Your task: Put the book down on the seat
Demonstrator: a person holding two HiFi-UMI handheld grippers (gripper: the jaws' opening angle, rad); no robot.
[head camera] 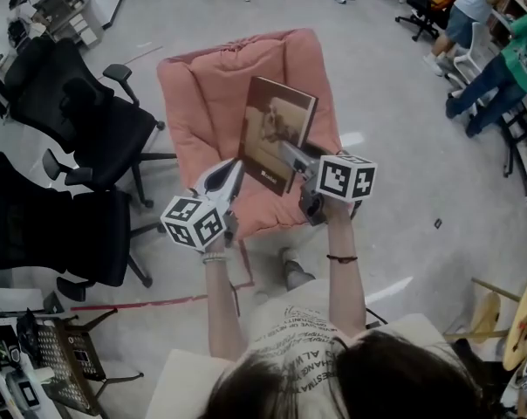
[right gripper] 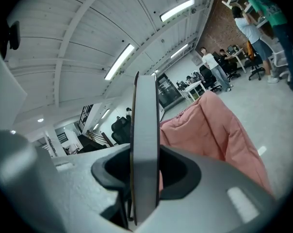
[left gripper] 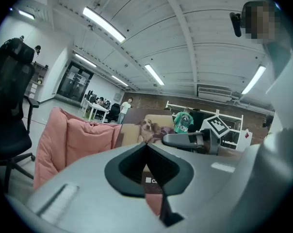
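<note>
My right tool (head camera: 290, 155) is clenched on the book (head camera: 277, 125) at centre frame above the pink seat (head camera: 202, 103), its long axis pointing up-frame, my left tool (head camera: 237, 170) closed at its lower-left corner.

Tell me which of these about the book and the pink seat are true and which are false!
1. The book lies flat on the seat. False: it is held tilted, not lying flat.
2. The right tool grips the book. True.
3. The seat is blue. False: it is pink.
4. Black chairs stand beside the seat. True.
5. Nobody else is in the room. False: people stand at the far right of the head view.
</note>
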